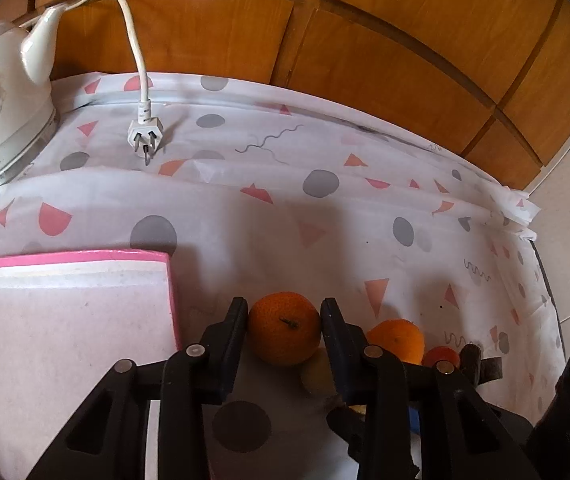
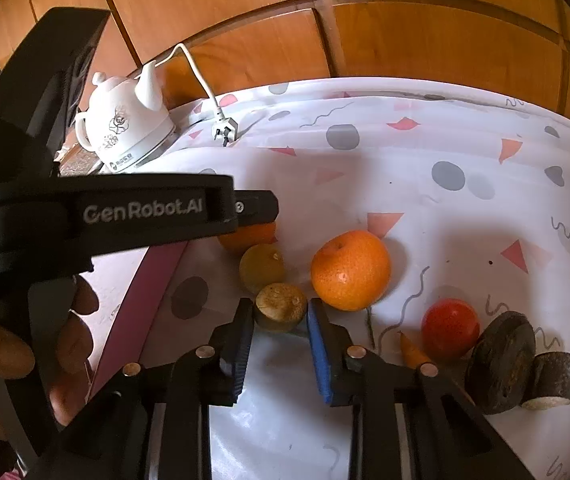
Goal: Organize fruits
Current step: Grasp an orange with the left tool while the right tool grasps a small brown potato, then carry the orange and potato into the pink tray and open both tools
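Between our left gripper's pads sits an orange, both fingers touching its sides, so we read this gripper as clamped on it. Our right gripper is closed on a small brownish-green fruit, its pads against either flank; both fruits seem to rest on the table still, though we cannot be sure.

Largest first: the table wears a white cloth printed with grey dots and pink triangles, backed by wooden panelling. At its left edge lies a pink-rimmed tray, and we see nothing in the part of it that shows. We judge it the likely place for the fruit. A white kettle stands at the far left corner, its plug lying loose on the cloth near the back edge.

Then the fruit, clustered near the front edge just right of the tray: a big orange, a red tomato-like fruit, a yellowish round fruit, and two dark brown cut pieces furthest right. A small orange sliver lies beside the red one.

By our judgement the task is barely begun: no fruit is sorted yet, two are gripped, and every other piece remains loose on the cloth, waiting to be moved.
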`<state>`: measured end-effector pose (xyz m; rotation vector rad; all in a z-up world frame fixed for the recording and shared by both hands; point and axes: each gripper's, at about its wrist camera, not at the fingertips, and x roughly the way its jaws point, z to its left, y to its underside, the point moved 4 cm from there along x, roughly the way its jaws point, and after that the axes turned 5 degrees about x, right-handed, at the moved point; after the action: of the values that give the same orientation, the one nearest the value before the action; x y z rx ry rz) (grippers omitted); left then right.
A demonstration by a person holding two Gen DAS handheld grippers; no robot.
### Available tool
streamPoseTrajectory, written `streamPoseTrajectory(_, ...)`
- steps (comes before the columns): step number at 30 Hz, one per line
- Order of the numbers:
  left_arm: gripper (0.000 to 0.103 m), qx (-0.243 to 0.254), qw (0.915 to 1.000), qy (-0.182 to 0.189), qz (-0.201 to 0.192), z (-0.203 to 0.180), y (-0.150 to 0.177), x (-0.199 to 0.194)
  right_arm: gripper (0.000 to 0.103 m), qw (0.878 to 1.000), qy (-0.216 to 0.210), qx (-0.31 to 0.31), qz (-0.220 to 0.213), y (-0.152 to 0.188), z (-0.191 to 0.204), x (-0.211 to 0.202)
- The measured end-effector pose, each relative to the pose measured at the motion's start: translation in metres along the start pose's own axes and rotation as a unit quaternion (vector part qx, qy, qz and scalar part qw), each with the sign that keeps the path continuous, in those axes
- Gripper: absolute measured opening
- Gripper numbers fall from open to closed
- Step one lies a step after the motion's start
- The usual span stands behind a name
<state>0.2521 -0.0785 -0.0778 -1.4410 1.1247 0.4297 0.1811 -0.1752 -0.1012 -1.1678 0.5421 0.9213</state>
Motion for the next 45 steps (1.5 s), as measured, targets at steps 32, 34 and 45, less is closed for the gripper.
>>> streamPoseTrajectory(32, 0.038, -0.008, 0.9938, -0.071, -0.085, -0.014, 0.081, -0.094, 0.026, 0.999, 0.029, -0.040, -0.011, 0.038, 0.008, -0.043)
streamPoseTrajectory(34, 0.038, -0.012, 0.9927, -0.075, -0.094, -0.012, 0.084, -0.103, 0.026, 0.999, 0.027, -0.043, -0.014, 0.038, 0.013, -0.047)
streamPoseTrajectory(45, 0.038, -0.062, 0.9840, -0.119, -0.117, 0.036, 0.114, -0.143, 0.026, 0.996, -0.007, -0.080, -0.029, 0.036, 0.057, -0.066)
